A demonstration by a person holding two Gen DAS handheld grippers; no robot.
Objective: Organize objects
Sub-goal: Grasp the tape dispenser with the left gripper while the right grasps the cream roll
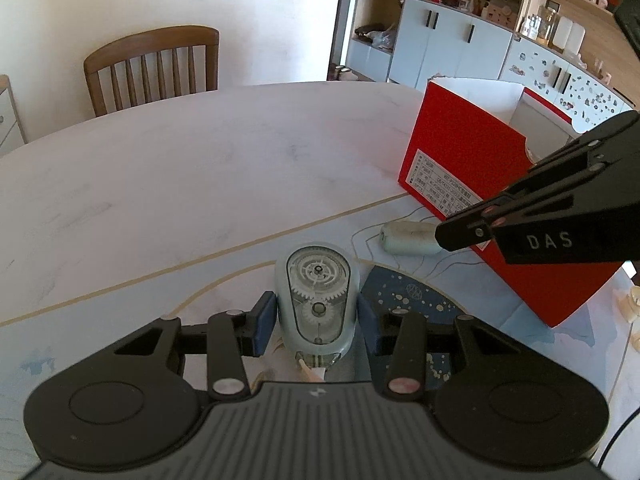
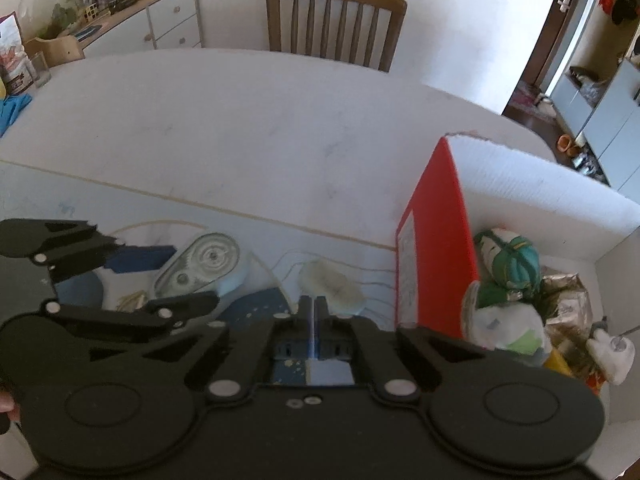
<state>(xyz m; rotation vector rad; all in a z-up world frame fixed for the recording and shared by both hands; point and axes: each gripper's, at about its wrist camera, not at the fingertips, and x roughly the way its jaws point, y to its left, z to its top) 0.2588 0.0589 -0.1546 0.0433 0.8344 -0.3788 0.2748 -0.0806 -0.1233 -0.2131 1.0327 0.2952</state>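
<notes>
A pale blue correction-tape dispenser point(image 1: 318, 300) with a clear gear window lies on the mat, and my left gripper point(image 1: 318, 322) is shut on it, blue pads point(image 1: 266, 324) pressing its two sides. The right wrist view shows the same dispenser point(image 2: 204, 264) inside the left gripper point(image 2: 194, 276). A pale oblong object point(image 1: 408, 236) lies by the red box point(image 1: 460, 152). My right gripper point(image 1: 444, 236) has its tip right at this object. Its fingers point(image 2: 314, 304) are shut with nothing between them, and the pale object point(image 2: 334, 284) sits just beyond them.
The red box point(image 2: 436, 240) is open on top and holds several items, among them a green-and-white bundle point(image 2: 512, 264) and foil. The white table point(image 1: 200, 160) stretches back to a wooden chair point(image 1: 156, 68). A small white figurine point(image 1: 632, 304) stands at the right edge.
</notes>
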